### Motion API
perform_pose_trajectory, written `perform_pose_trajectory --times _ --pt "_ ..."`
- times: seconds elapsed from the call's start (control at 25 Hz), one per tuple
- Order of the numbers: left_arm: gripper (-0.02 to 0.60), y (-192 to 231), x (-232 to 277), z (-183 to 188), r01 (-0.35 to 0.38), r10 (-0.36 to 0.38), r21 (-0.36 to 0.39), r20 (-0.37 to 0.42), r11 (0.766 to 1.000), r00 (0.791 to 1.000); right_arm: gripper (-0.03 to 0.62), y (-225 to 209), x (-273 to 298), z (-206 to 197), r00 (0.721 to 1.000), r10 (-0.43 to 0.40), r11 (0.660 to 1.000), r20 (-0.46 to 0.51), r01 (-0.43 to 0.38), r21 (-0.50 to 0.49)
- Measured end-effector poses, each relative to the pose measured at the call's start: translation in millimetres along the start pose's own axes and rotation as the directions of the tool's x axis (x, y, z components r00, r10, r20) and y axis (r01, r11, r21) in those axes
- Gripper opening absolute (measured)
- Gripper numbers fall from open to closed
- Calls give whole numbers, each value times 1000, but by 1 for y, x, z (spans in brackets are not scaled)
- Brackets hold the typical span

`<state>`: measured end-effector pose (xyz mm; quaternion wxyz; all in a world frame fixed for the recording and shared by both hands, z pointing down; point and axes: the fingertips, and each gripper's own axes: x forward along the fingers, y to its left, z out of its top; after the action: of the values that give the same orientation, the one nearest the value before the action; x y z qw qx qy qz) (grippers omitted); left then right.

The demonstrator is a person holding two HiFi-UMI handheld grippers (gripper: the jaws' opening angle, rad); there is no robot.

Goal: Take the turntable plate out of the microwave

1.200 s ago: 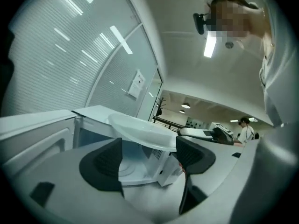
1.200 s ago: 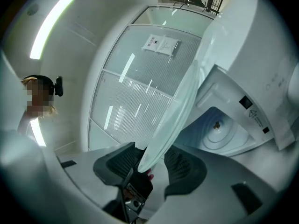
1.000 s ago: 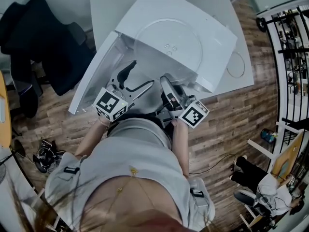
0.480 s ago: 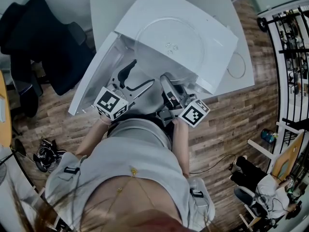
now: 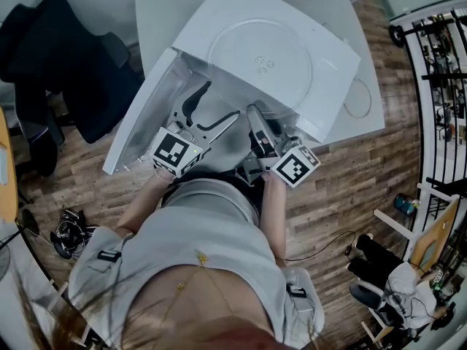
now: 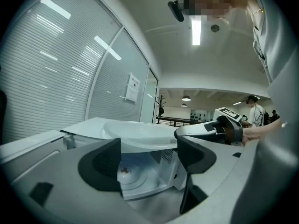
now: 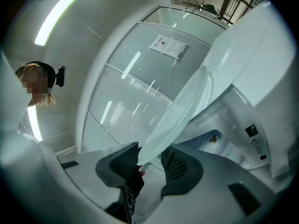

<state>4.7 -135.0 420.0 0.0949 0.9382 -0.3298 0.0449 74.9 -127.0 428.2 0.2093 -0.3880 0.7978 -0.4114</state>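
Note:
The clear glass turntable plate (image 5: 260,54) lies flat over the top of the white microwave (image 5: 337,57), outside the cavity. My right gripper (image 5: 254,112) has the plate's near rim (image 7: 187,106) between its pads, and its jaws are opening. In the right gripper view the right gripper (image 7: 149,164) shows the rim still touching both pads. My left gripper (image 5: 213,111) is open in front of the cavity with nothing in it. The left gripper view puts the left gripper (image 6: 149,160) before the plate (image 6: 140,134) and the bare cavity floor (image 6: 140,181).
The microwave door (image 5: 139,126) hangs open to the left. The microwave stands on a white table (image 5: 160,6), with a thin ring (image 5: 357,97) lying at its right. A black chair with a dark jacket (image 5: 66,64) stands at left. A seated person (image 5: 398,279) is at lower right.
The plate has slid a little farther back over the microwave's top, carried by the right gripper. The left gripper has edged slightly forward.

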Motion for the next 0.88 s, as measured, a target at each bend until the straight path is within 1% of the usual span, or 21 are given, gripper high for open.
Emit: perform_pose_trajectory --times 0.12,0.2,0.28,0.36,0.44,0.48,0.52,0.6,0.64,0.68,0.72,0.76,0.8,0.88 --pt "368 0 6 3 -5 5 -1 10 1000 1000 169 0 -1 0 999 -38 994 -6 37 -99" --pt "368 0 9 3 -8 8 -11 12 1000 1000 192 -2 -5 -3 997 -77 982 -11 74 -171" --pt "368 1 11 3 -10 11 -19 10 1000 1000 195 -3 -10 -7 992 -125 962 -14 117 -245" --pt "368 1 13 3 -12 12 -17 8 1000 1000 196 -5 -15 -10 982 -187 929 -13 173 -327" --pt "368 2 14 4 -13 13 -10 9 1000 1000 202 -6 -20 -10 967 -255 878 7 234 -418" --pt "368 2 14 3 -13 13 -9 10 1000 1000 206 -6 -24 -9 957 -288 842 24 266 -469" --pt "368 2 15 3 -12 12 -8 10 1000 1000 206 -6 -27 -7 946 -322 799 47 298 -523" --pt "368 3 16 3 -11 11 -7 9 1000 1000 207 -7 -36 -1 915 -389 696 108 369 -616" --pt "368 3 17 4 -11 11 -7 8 1000 1000 207 -8 -40 4 896 -418 645 148 407 -647" --pt "368 3 18 4 -12 12 -6 7 1000 1000 207 -8 -45 9 879 -439 602 188 443 -664" --pt "368 4 19 4 -11 11 -5 6 1000 1000 213 -9 -48 15 864 -451 573 223 472 -669" --pt "368 4 20 4 -11 11 -4 6 1000 1000 222 -9 -50 19 855 -456 561 247 491 -666" --pt "368 4 21 4 -11 11 -4 6 1000 1000 233 -9 -51 21 853 -455 562 255 497 -661" --pt "368 5 22 4 -11 11 -3 5 1000 1000 247 -11 -46 21 863 -447 575 235 479 -663"
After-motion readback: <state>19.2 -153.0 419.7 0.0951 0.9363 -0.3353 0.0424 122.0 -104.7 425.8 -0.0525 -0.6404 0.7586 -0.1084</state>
